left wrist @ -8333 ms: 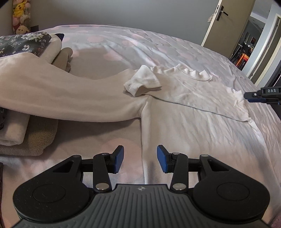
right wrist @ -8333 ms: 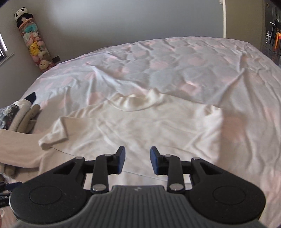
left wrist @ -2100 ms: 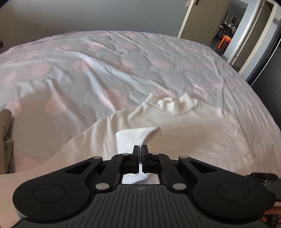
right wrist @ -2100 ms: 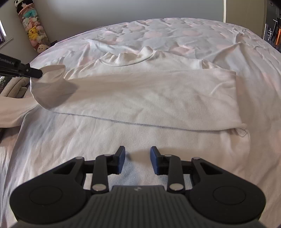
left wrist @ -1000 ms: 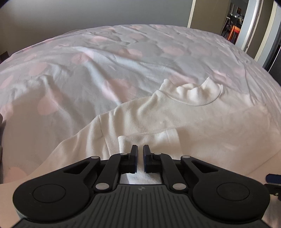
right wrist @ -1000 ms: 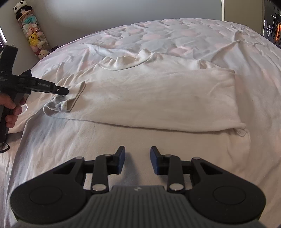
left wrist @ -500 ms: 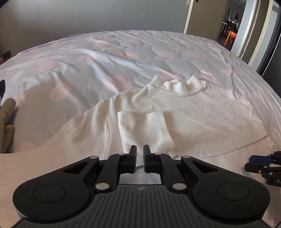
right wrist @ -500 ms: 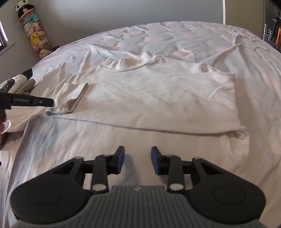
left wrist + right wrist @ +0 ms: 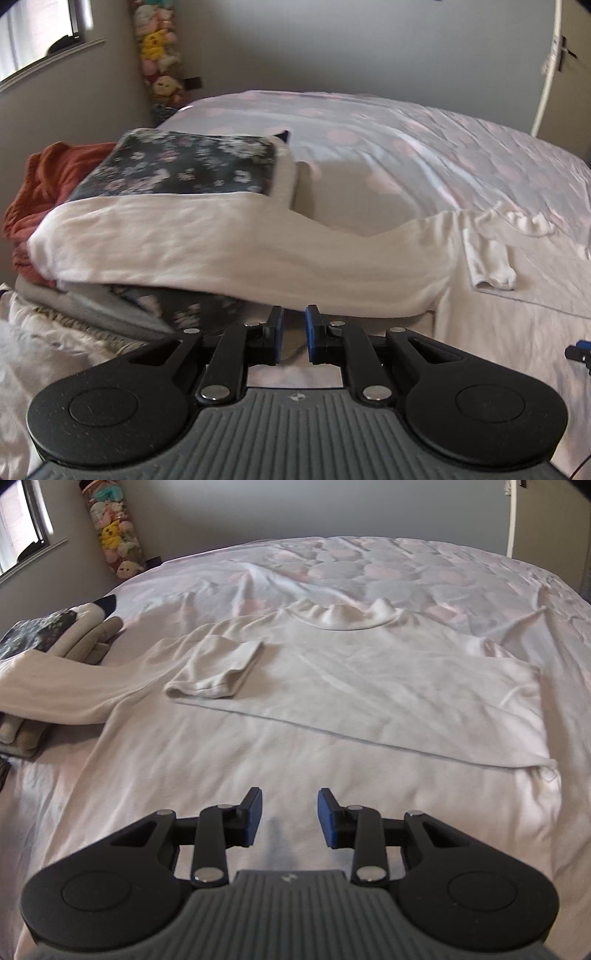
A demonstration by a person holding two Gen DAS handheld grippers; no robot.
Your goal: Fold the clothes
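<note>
Your soft white shirt [image 9: 332,686] lies lower-centre, cuff [image 9: 218,672] now folded in; left gripper [image 9: 293,334], empty, is opening; right gripper [image 9: 290,818] apart

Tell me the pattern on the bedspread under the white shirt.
Pale lilac bedspread with large pink dots, clearest in the right wrist view.

Shirt [image 9: 369,686] lying mid-bed [image 9: 369,565]; cuff [image 9: 218,672] sitting on its left chest; sleeve [image 9: 221,251] draping over clothes stack [image 9: 177,173] at left.
</note>
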